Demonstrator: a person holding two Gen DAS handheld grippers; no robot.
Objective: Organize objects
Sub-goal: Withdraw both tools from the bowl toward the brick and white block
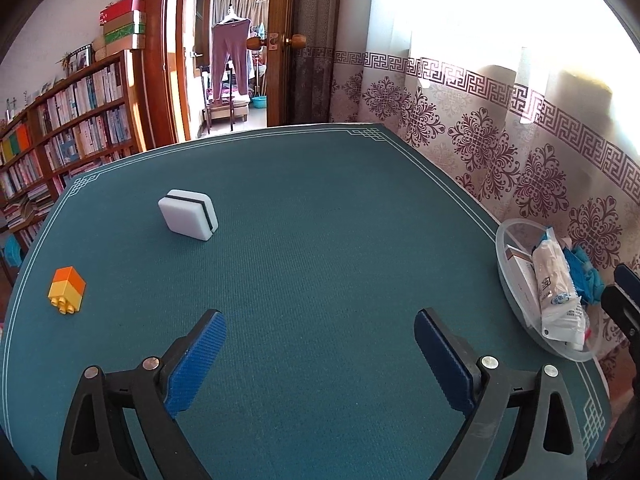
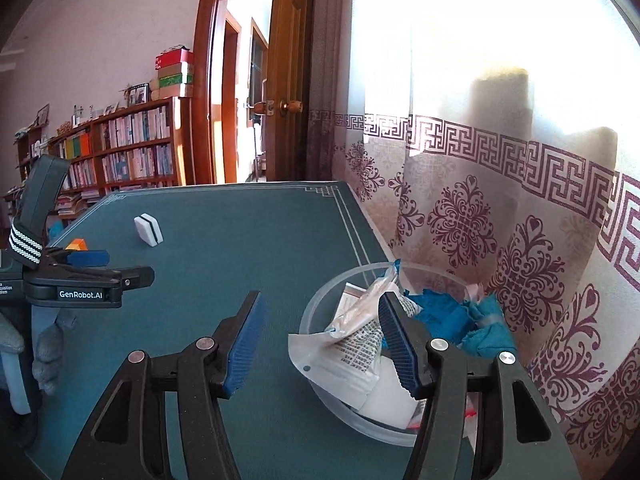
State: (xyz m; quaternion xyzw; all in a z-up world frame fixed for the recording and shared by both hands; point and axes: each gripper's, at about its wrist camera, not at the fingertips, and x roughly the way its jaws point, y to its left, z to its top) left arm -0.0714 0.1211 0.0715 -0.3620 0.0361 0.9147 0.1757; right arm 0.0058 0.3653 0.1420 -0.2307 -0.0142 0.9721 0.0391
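A white block with a black stripe [image 1: 188, 214] stands on the green table mat [image 1: 320, 240], far left of centre; it also shows in the right wrist view [image 2: 148, 230]. An orange and yellow toy brick [image 1: 67, 289] lies near the mat's left edge. A clear plastic bowl [image 1: 505, 264] at the right edge holds a white packet [image 1: 558, 292], a box and blue cloth [image 2: 448, 312]. My left gripper [image 1: 320, 326] is open and empty above the mat. My right gripper [image 2: 320, 320] is open over the bowl's [image 2: 316, 308] near rim, empty.
A patterned curtain [image 1: 500, 148] hangs along the table's right side. A bookshelf [image 1: 72, 124] and an open doorway [image 1: 236, 60] lie beyond the far edge. The left gripper body [image 2: 84, 280] shows at the left of the right wrist view.
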